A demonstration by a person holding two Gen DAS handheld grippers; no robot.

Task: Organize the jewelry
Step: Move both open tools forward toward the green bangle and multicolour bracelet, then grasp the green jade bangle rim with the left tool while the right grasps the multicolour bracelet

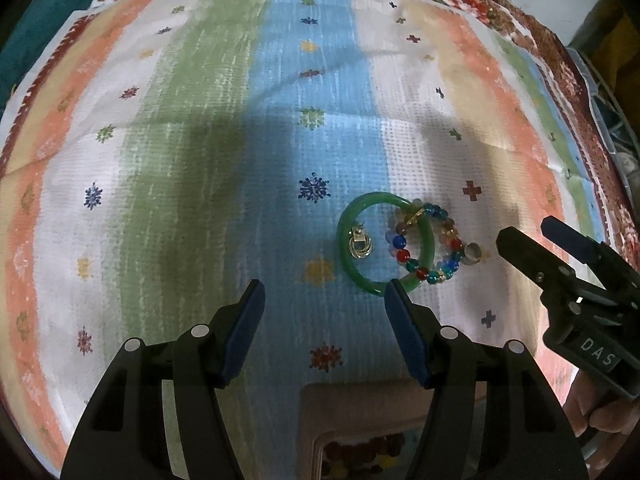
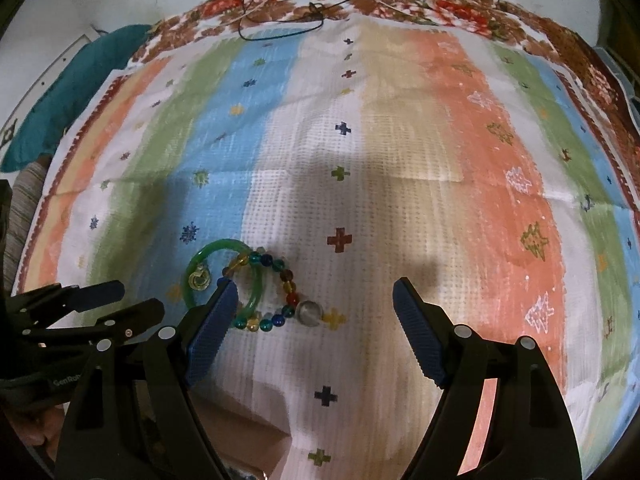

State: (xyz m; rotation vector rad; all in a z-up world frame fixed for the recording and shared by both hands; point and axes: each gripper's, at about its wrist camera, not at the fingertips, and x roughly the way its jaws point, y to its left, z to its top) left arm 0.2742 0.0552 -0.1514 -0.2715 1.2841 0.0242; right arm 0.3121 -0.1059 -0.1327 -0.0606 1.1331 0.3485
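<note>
A green bangle (image 1: 347, 256) lies flat on the striped cloth, with a gold earring (image 1: 360, 245) inside it. A multicoloured bead bracelet (image 1: 430, 248) overlaps the bangle's right side, and a silver ring (image 1: 472, 254) sits at its right edge. My left gripper (image 1: 325, 286) is open and empty, just in front of the bangle. My right gripper (image 2: 314, 286) is open and empty, above the cloth right of the beads (image 2: 276, 292). The bangle (image 2: 196, 258), earring (image 2: 199, 279) and ring (image 2: 309, 312) show in the right wrist view too. The right gripper also shows at the left wrist view's right edge (image 1: 528, 236).
A pink jewelry box (image 1: 356, 412) with beads inside sits at the near edge under my left gripper. A striped cloth (image 2: 440, 160) covers the surface. A black cord (image 2: 280, 20) lies at the far edge. A teal fabric (image 2: 60, 100) lies at the far left.
</note>
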